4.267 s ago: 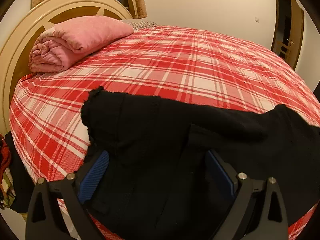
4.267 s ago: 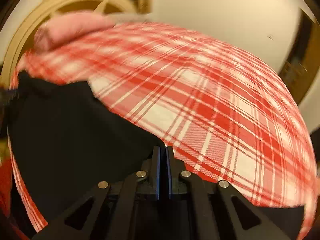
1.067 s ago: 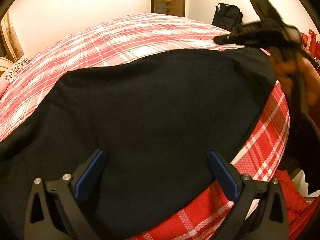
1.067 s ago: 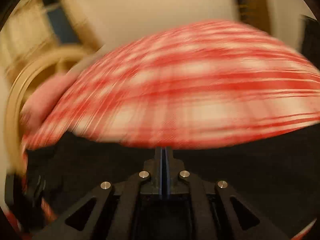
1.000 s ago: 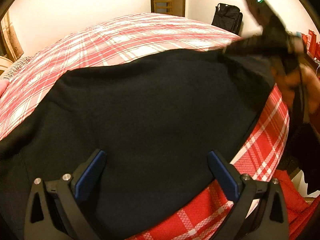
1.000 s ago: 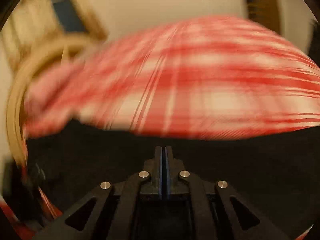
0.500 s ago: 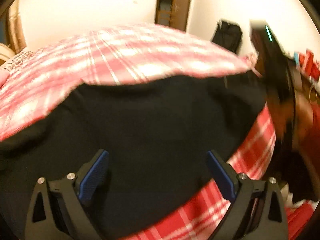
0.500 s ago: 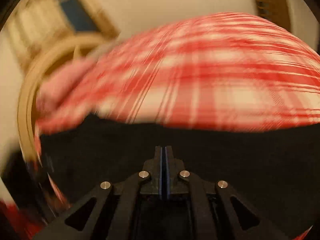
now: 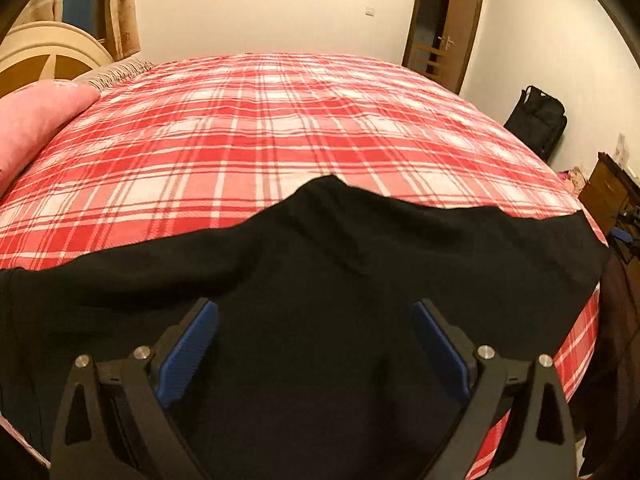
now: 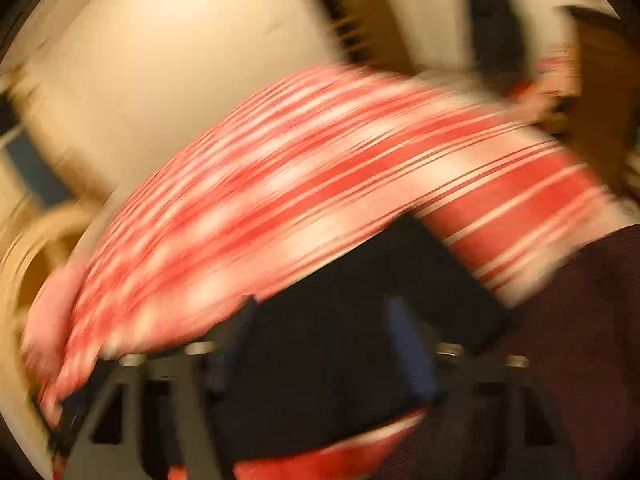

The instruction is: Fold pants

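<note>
pants (image 9: pixel 320 280) on bed (image 9: pixel 280 128), pillow (image 9: pixel 36 120) far left

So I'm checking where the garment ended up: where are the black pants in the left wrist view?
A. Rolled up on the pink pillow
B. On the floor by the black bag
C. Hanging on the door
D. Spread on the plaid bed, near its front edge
D: the pants lie spread across the near part of the bed, under the open left claw.

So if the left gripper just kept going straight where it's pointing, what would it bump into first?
Most likely the black pants. The left gripper tilts down at the bed with its jaws wide open, and the dark cloth fills the space right ahead of them. The red plaid bedcover lies beyond it. Exact depth is hard to judge.
</note>
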`<state>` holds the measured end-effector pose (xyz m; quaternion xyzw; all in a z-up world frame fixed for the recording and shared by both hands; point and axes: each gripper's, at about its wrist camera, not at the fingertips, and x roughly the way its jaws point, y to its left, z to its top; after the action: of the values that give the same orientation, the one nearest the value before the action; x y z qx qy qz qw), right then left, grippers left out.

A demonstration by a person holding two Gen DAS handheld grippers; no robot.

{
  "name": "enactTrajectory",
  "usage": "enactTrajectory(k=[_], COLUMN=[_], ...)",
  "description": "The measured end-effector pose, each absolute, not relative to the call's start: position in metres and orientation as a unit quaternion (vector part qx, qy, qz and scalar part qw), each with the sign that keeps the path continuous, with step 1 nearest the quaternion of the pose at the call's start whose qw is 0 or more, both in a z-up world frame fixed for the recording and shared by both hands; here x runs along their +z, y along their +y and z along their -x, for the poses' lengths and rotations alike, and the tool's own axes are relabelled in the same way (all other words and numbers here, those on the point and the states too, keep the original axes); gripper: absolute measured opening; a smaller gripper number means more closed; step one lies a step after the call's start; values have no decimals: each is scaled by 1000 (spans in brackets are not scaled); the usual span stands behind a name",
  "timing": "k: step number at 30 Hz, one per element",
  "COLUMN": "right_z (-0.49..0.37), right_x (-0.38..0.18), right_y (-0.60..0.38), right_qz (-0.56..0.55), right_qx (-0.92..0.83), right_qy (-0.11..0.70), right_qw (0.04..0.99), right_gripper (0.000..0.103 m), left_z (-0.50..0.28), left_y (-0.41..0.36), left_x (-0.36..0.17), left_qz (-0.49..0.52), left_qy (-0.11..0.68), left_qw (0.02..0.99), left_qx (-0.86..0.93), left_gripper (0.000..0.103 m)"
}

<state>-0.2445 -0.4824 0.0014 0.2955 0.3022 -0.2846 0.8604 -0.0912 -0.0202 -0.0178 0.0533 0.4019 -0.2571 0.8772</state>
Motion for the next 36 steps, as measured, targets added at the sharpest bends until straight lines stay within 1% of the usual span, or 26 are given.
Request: enactTrajectory(k=[4, 9, 12, 14, 16, 18, 19, 20, 22, 26, 27, 31, 36], right_z=[236, 232, 220, 218, 221, 221, 222, 221, 225, 233, 230, 199, 145], right_x=[-22, -61, -68, -69, -64, -64, -62, -60, -42, 5, 18, 45, 48], right_y=[-524, -519, -500, -494, -495, -493, -489, -485, -471, -432, -415, -345, -241], right_qz=[-273, -269, -202, -191, -211, -225, -231, -240, -236, -165, -160, -120, -47], right_qx=[-308, -279, -283, -279, -261, -251, -246, -242, -254, -319, -295, -213, -108], right_qy=[375, 428, 451, 460, 461, 467, 465, 458, 422, 352, 340, 336, 334], right_qw=[831, 817, 822, 821, 821, 818, 819, 821, 838, 864, 878, 910, 935], right_gripper=[72, 71, 71, 66, 41, 37, 33, 31, 31, 31, 31, 31, 31], left_z=[91, 86, 86, 85, 83, 82, 82, 82, 83, 79, 79, 75, 75], left_y=[-29, -36, -34, -35, -34, -33, -32, -30, -28, -20, -18, -11, -8], left_x=[-18, -21, -19, -19, -20, -21, -20, -20, -19, -18, -18, -18, -20], left_qz=[-77, -84, -89, -88, -83, -77, -76, -74, -73, -67, -65, -45, -31], left_qy=[393, 405, 402, 403, 406, 407, 407, 406, 403, 404, 403, 403, 406], left_qw=[879, 874, 876, 877, 876, 876, 876, 877, 878, 881, 881, 883, 880], left_qx=[-258, -254, -251, -248, -246, -246, -246, -246, -246, -239, -238, -237, -243], left_gripper=[99, 99, 99, 99, 99, 99, 99, 99, 99, 99, 99, 99, 99])
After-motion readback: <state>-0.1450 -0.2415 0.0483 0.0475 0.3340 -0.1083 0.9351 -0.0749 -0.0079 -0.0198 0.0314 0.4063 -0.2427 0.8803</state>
